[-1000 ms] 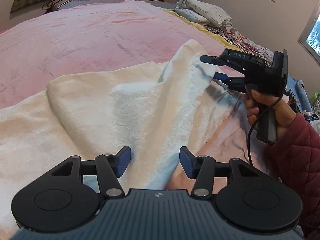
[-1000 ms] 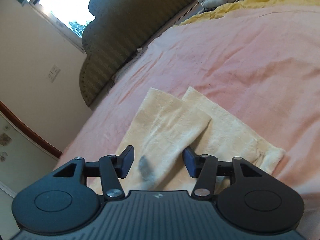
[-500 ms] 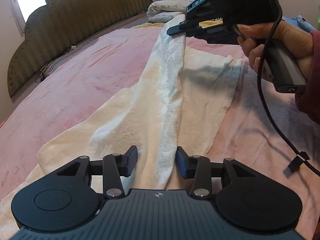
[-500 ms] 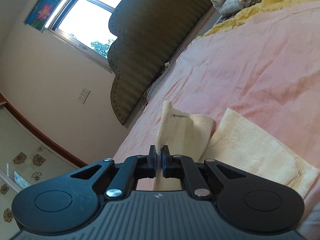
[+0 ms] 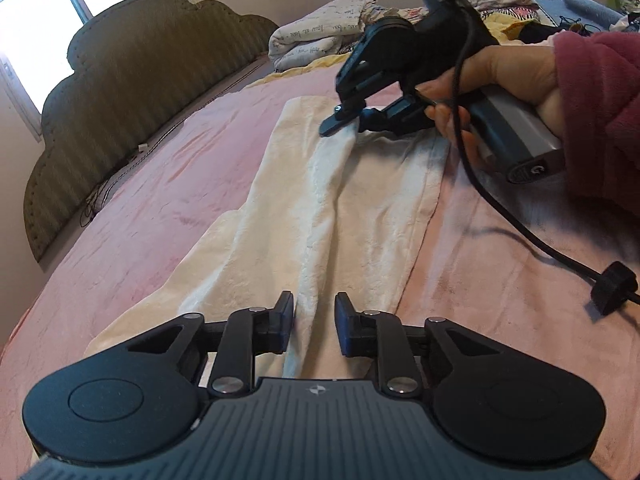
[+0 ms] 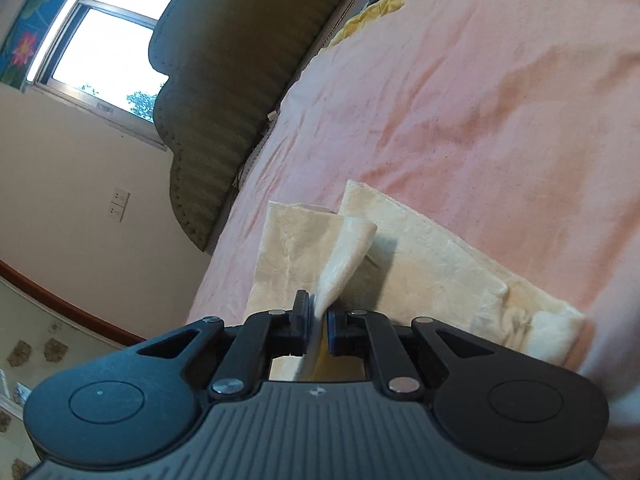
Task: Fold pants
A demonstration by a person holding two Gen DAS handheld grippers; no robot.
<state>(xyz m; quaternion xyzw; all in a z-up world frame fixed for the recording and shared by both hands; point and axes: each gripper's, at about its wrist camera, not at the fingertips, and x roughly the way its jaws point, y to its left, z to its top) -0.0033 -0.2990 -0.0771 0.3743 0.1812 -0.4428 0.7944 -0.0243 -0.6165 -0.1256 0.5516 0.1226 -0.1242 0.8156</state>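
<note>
Cream pants [image 5: 320,208], lying lengthwise on a pink bedspread [image 5: 160,184], legs side by side with a raised ridge of cloth along the middle; padded headboard [image 5: 120,100] and window [image 5: 36,12] behind, heap of folded bedding [image 5: 316,44] at the far end, black cable [image 5: 520,232] trailing over the spread at right. Left gripper [image 5: 314,320]: jaws closing, narrow gap remaining, the ridge of cloth lay between the pads though contact could not be told. Right gripper [image 6: 318,318]: jaws all but closed, pinching a lifted fold of a leg end. Left-wrist view alone showed the right hand [image 5: 508,80] in a maroon sleeve [image 5: 600,100] gripping its tool over the far end of the pants, partly hiding the hem. Right-wrist view alone showed both leg ends [image 6: 420,256] overlapping at the tips, a wall socket [image 6: 119,204] beside the headboard, and a yellow blanket [image 6: 384,4] edge beyond the spread
</note>
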